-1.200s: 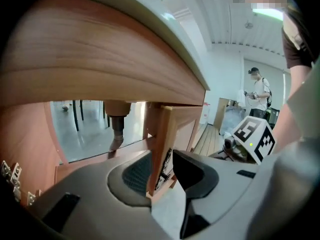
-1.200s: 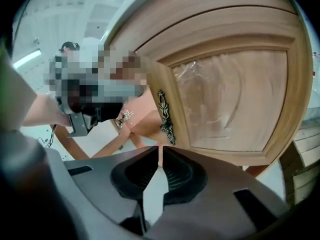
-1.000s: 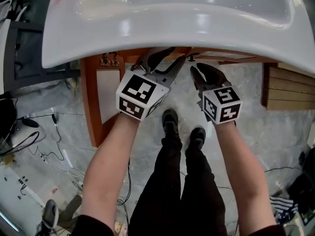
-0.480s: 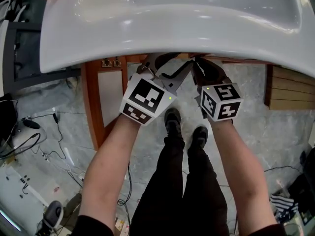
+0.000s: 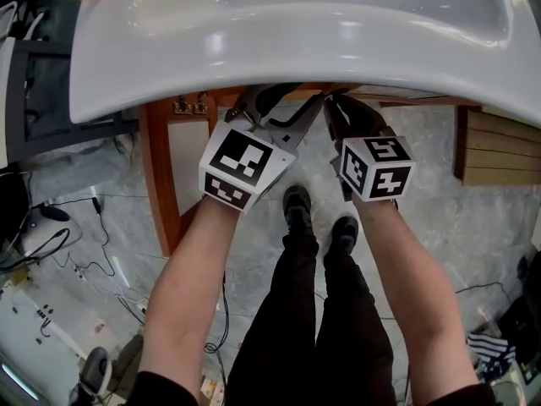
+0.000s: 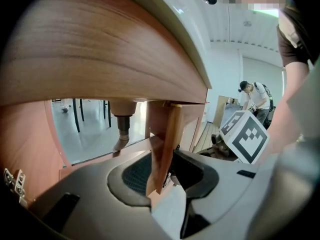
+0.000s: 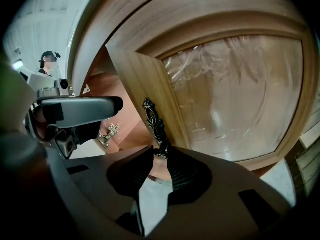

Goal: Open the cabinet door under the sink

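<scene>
Looking down: a person's legs (image 5: 313, 328) and two bare forearms (image 5: 186, 294) reach fwd under a white sink (image 5: 279, 41). L claw (image 6: 165, 159) pinches the free edge of the wooden cabinet door (image 7: 142, 79), one pad on each face. R claw (image 7: 160, 151), just beside it, has just been opening; its pads sit slightly apart w/ the lower tip of the door's dark ornate handle (image 7: 154, 119) btwn them. This door, w/ a frosted glass panel (image 7: 235, 84), stands partly open below the sink's rim. Farther L, a second door (image 5: 173, 176) hangs wide open. Inside the cabinet, a drain pipe (image 6: 121, 129). Below, grey veined floor (image 5: 110, 227) w/ cables (image 5: 51, 244).
</scene>
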A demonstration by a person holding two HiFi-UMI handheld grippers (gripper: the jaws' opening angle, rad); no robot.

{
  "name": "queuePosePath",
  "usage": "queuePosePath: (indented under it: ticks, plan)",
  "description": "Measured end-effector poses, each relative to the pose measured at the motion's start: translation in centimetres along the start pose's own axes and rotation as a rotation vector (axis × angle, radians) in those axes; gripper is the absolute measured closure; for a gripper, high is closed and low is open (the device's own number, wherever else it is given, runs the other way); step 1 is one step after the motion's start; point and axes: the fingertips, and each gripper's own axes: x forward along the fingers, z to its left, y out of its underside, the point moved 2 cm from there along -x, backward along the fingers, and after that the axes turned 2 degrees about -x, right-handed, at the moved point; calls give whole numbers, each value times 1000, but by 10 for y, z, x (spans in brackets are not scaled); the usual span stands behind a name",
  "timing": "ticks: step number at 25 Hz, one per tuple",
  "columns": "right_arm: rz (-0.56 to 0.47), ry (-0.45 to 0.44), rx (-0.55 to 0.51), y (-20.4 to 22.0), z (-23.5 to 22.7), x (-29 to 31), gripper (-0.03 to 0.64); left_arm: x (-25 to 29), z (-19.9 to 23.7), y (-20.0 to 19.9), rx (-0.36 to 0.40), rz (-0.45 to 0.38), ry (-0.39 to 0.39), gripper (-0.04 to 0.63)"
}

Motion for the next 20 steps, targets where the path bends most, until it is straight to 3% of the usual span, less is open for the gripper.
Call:
queuePosePath:
  ticks: [3,14,20]
  plan:
    - [-10,7,12,0,0,0,519,-1,-1,5,0,6,0,449]
    - [3,-59,-146,18,9,-18,525,1,-27,-6,47,-36,90,403]
    - [6,-90,-153,31,11,-33,525,7,-52,-20,97,-49,148,403]
